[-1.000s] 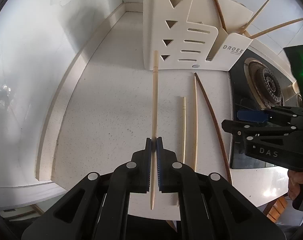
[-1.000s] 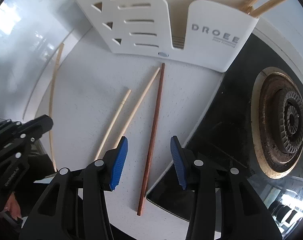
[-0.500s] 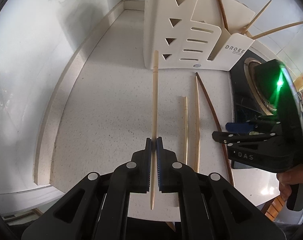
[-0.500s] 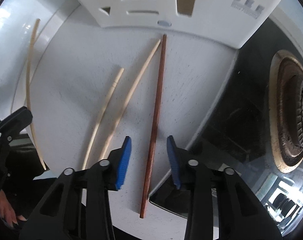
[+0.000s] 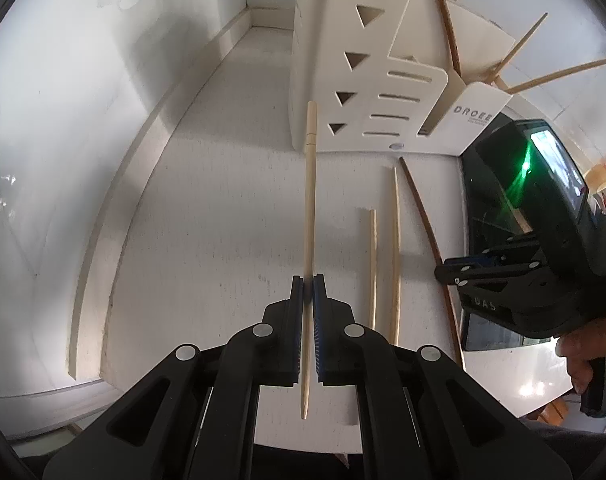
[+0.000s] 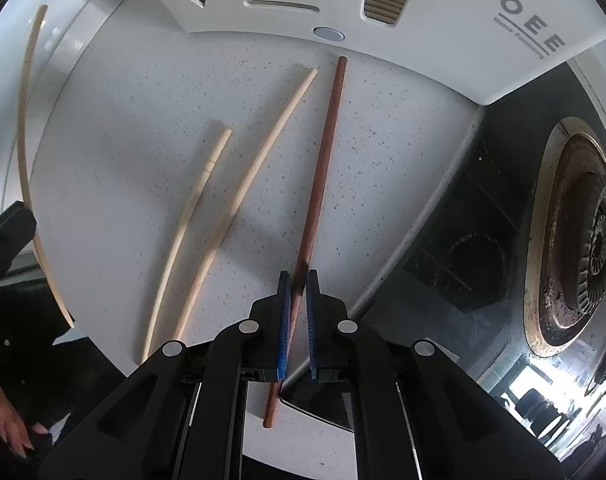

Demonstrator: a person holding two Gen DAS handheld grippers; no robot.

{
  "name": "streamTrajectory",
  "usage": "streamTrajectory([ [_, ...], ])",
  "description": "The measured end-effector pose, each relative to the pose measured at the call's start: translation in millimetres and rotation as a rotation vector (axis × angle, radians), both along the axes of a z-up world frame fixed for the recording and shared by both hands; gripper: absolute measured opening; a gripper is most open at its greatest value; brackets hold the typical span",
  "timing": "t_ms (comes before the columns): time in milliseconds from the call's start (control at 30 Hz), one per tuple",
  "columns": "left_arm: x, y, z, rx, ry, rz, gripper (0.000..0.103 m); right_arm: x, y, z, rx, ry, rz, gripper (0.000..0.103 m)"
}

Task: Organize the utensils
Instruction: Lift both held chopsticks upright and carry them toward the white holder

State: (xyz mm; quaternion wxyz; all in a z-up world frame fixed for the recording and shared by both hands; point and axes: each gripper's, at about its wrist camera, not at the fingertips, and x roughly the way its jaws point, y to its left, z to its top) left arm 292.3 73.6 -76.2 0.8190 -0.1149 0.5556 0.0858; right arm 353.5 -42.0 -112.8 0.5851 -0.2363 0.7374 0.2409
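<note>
On my left gripper the jaws are closed on a pale chopstick, which runs forward between the pads toward the white utensil holder with its thin end sticking out behind them. On my right gripper the jaws have come together on a dark brown chopstick; the pads press on it near its lower end, and its far end lies close to the holder's base. Two more pale chopsticks lie flat on the speckled white bench, just left of the brown one, side by side and apart from each other. Several chopsticks already stand tilted in the holder. A gas burner sits right of the bench.
</note>
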Motion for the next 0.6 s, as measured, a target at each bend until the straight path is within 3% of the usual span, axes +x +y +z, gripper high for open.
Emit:
streamTrajectory([
  [300,2,3,4,-0.004,-0.008,0.008,0.004,4,-17,4,0.003,-0.004,-0.033,0.007],
  [600,-4,7,3,0.008,0.008,0.04,0.004,-3,-34,18,0.083,-0.026,-0.002,0.007],
])
